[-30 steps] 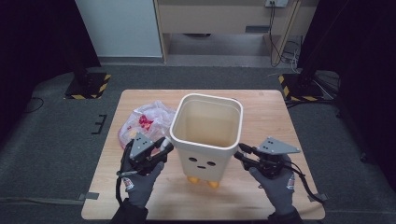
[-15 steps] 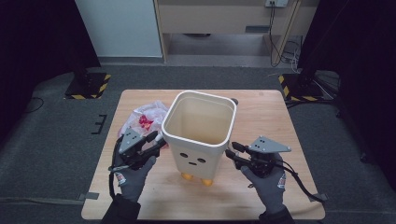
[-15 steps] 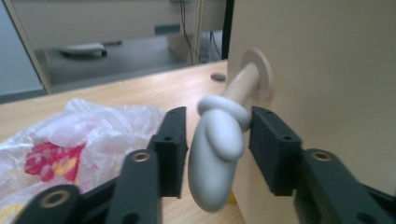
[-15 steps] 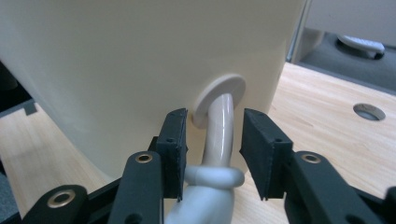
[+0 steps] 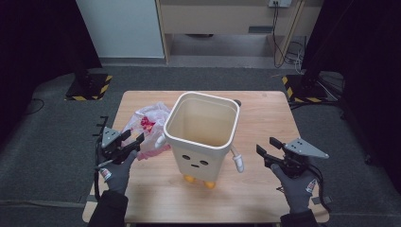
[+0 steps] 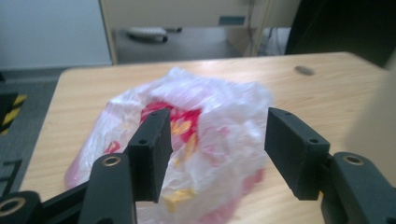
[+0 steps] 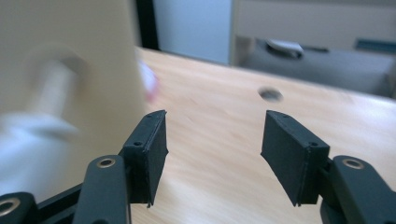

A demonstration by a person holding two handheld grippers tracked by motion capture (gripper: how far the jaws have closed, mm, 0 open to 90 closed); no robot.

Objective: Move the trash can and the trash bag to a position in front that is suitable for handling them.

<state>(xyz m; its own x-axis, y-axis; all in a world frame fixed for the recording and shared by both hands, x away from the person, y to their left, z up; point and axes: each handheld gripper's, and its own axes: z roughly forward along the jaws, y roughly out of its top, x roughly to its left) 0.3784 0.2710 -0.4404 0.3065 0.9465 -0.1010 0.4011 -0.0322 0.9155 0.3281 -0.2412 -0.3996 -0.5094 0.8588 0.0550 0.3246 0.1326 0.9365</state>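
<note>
Flanking the cream bin [image 5: 202,137] at the near edge of the surface [image 5: 265,189], the left hand-held gripper [image 5: 131,144] and right hand-held gripper [image 5: 268,149] both have jaws apart and empty, apparently to leave it free-standing. Just left, slightly farther, lies a crumpled plastic bag [image 6: 196,140], squarely before the left jaws, likely the next pickup.

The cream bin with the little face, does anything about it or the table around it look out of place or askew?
Nothing is spilled or damaged. The bin stands upright on the wooden table, open and empty as far as its inside shows. The one untidy thing is a crumpled plastic bag with red contents lying against the bin's left side, right ahead of the open left tool.
</note>
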